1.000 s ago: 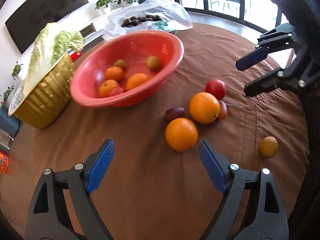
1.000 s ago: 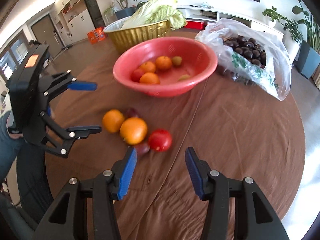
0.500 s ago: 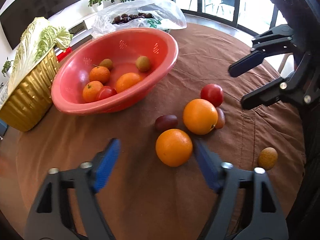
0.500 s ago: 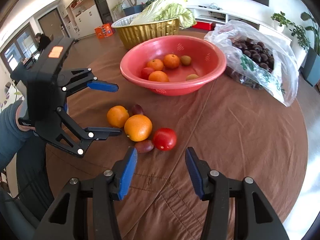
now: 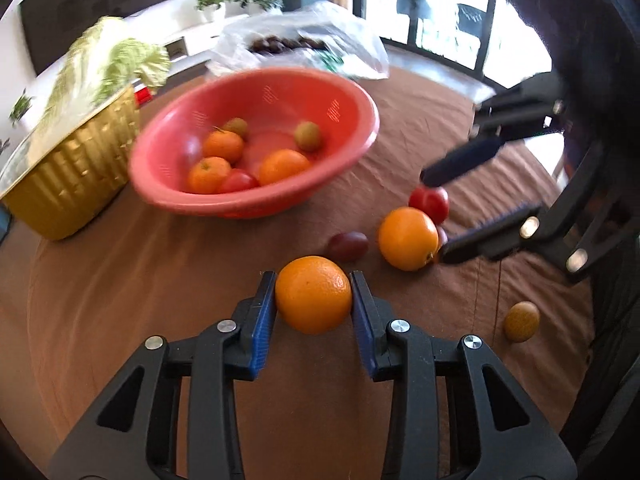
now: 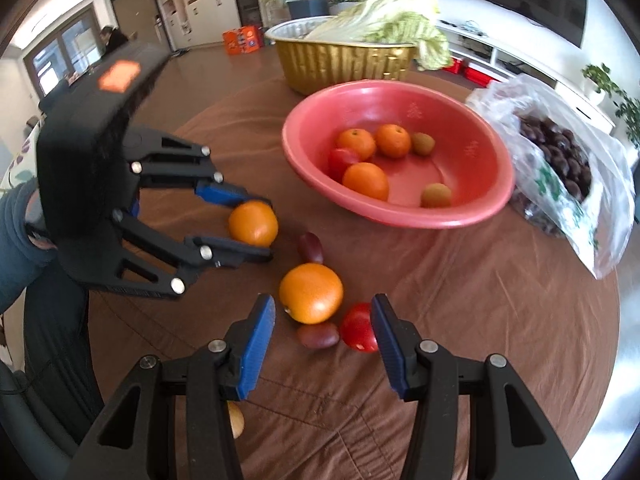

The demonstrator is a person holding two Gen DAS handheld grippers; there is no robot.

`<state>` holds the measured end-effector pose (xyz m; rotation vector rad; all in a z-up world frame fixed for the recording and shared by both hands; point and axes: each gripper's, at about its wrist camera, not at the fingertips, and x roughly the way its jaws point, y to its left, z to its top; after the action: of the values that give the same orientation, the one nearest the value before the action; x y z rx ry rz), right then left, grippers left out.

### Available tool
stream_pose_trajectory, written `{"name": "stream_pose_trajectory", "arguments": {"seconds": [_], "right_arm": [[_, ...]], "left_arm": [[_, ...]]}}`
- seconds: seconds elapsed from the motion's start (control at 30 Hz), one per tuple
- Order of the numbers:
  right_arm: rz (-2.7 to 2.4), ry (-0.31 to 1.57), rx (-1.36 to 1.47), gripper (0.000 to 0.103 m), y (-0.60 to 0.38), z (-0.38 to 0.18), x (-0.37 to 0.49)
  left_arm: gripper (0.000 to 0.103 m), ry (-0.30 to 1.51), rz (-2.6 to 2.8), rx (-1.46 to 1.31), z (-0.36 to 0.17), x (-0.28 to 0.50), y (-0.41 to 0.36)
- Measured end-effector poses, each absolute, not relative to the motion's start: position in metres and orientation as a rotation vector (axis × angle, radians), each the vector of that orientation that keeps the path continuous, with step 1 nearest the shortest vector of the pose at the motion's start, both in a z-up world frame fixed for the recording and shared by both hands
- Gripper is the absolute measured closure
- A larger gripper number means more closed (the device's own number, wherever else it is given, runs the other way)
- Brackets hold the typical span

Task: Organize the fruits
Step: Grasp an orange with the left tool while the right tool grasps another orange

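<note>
Now closed in, the left gripper (image 5: 313,295) clamps the round orange fruit (image 5: 313,294) between its blue fingers; the right gripper (image 6: 322,330) hovers, fingers apart, over another orange (image 6: 311,293).

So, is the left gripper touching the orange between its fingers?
Touching. In the left wrist view, both blue pads of the left gripper press against the sides of the orange, with no gap visible.

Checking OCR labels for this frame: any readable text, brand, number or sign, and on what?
No text can be read in either view.
Green print on the clear plastic bag of dark fruit: blurred, unreadable.
Orange box on the floor behind the table: markings too small to read.
Orange patch on the black body of the left tool: no legible characters.
</note>
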<state>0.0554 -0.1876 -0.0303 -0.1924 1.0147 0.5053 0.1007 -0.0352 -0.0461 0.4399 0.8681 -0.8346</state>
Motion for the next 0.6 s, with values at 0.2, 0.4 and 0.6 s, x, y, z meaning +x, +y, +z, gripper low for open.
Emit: {"name": "stream_pose_trajectory", "arguments": {"seconds": [0.2,0.4,0.6], "right_arm": [[0.512,1.045,-0.26,0.05,-0.172,-0.038,0.066],[0.505,1.082,-0.343,0.057,-0.159,-0.047,0.072],[0.509,1.087,-0.397,0.061,-0.149,-0.048,0.074]], "left_arm": [[0.07,0.876,-0.813,0.376,-0.049,0.107,-0.02],[0.07,0.879,-0.816,0.379,-0.051,0.107,-0.019],[0.07,0.881,-0.811,0.39,-0.055,0.106,-0.021]]}}
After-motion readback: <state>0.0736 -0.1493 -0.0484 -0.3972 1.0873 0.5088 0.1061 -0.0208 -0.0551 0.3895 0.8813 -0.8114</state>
